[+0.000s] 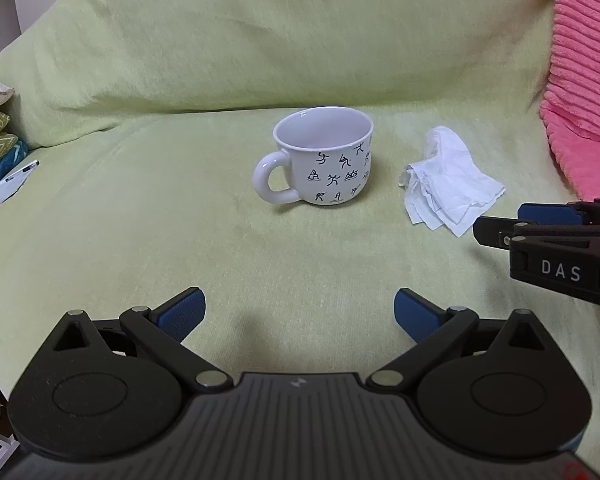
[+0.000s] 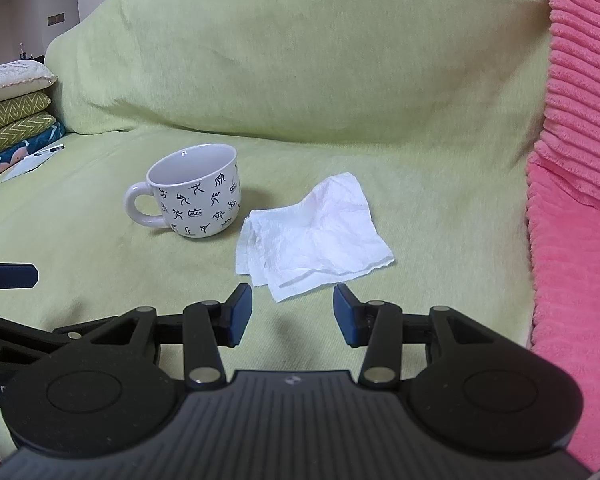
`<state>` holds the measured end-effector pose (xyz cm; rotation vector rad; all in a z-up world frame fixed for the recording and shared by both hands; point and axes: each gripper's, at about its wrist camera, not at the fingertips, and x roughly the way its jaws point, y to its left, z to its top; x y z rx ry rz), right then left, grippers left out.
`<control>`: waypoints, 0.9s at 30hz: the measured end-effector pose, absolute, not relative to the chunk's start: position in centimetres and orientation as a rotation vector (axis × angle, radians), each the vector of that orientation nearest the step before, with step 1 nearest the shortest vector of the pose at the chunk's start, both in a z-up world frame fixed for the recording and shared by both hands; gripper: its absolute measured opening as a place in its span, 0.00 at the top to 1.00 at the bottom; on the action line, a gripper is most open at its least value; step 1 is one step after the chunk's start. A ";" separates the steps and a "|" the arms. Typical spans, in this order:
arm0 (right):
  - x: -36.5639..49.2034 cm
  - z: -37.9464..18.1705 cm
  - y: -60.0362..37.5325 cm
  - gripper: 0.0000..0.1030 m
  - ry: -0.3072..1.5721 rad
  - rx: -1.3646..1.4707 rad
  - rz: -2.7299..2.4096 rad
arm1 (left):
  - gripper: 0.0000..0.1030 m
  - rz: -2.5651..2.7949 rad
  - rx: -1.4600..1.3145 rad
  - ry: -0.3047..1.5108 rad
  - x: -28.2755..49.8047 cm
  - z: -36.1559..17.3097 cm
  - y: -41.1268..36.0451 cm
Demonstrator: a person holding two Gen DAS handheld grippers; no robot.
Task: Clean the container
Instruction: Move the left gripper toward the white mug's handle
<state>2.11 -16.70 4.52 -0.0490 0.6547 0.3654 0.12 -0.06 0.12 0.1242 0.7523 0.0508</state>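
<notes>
Mug (image 1: 324, 156) upright mid-sofa (image 1: 140, 240), tissue (image 2: 312, 236) just beside it; left hand-held gripper (image 1: 300, 312) and right hand-held gripper (image 2: 293, 312) both gape, empty.

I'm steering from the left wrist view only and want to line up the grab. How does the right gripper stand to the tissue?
Observer: The right gripper is open, its fingertips just short of the tissue's near corner, not touching it.
Operator: Is the tissue against the mug?
Observer: From the right wrist view the tissue's left edge lies close beside the mug; whether they touch I cannot tell.
Operator: Anything in the right gripper's way?
Observer: Only bare green cover lies between its fingers.
</notes>
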 end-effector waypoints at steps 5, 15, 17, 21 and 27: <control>2.6 4.2 -17.0 0.61 0.658 -0.042 0.367 | 0.01 0.046 0.122 0.755 0.2 0.0 0.1; 3.1 3.9 -16.8 0.61 0.659 -0.038 0.369 | 0.01 0.045 0.112 0.773 0.5 -0.4 0.2; 3.1 3.8 -17.0 0.61 0.656 -0.038 0.366 | 0.01 0.050 0.100 0.783 0.6 -0.5 0.4; 3.4 4.0 -17.4 0.61 0.628 -0.030 0.360 | 0.01 0.038 0.066 0.819 0.7 -0.9 1.2; 4.2 4.2 -17.8 0.61 0.546 -0.033 0.358 | 0.02 0.012 -0.052 0.862 0.9 -1.1 2.8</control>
